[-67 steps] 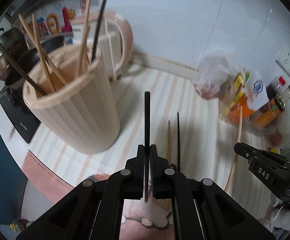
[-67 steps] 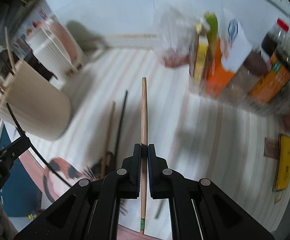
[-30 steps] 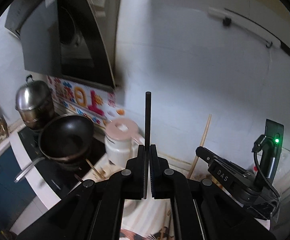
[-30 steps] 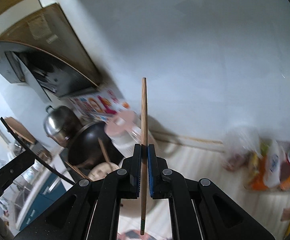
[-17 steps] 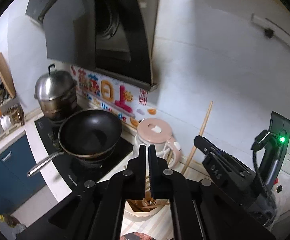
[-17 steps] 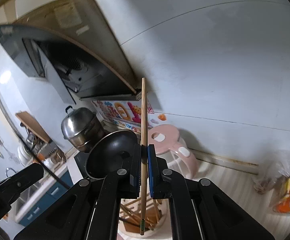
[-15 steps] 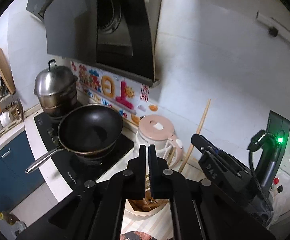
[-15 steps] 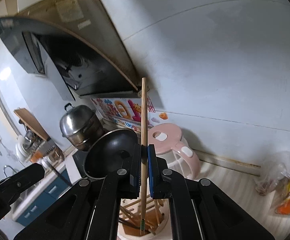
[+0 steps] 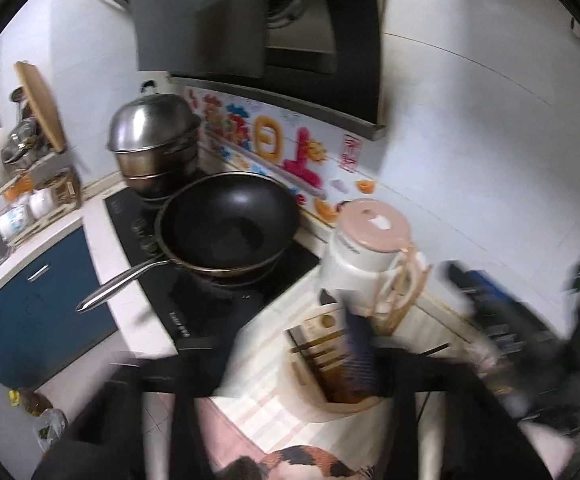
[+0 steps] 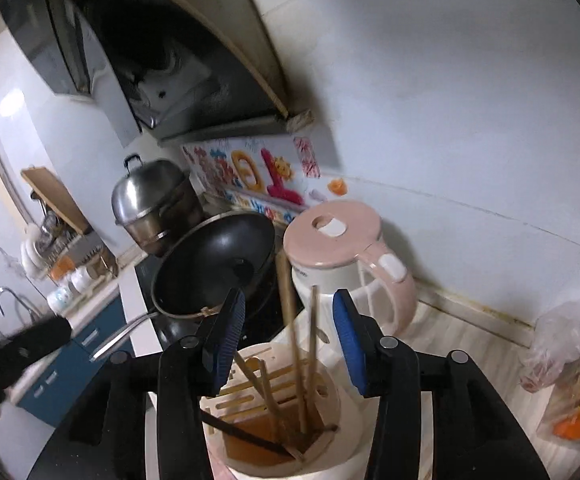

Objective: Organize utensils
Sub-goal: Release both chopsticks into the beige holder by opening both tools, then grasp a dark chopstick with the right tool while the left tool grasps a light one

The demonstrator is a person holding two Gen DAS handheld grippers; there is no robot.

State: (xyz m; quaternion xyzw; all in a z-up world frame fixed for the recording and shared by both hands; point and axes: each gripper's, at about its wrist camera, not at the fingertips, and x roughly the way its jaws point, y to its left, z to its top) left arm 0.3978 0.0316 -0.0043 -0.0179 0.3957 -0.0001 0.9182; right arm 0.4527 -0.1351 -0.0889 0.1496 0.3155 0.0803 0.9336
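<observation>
Lining the striped counter point(image 10: 465, 344): kettle point(image 10: 345, 256), wok point(image 10: 214, 264), steamer pot point(image 10: 150, 200).

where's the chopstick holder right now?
In the right wrist view the chopstick holder sits bottom centre, directly below the open right gripper, just in front of the pink kettle.

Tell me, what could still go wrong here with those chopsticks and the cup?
The right gripper hangs open right over the utensil holder; pulling away carelessly, its fingers could snag the tall wooden chopsticks and tip the holder. The pink kettle stands close behind and could get bumped. The left wrist view is badly blurred, suggesting fast motion near the holder.
</observation>
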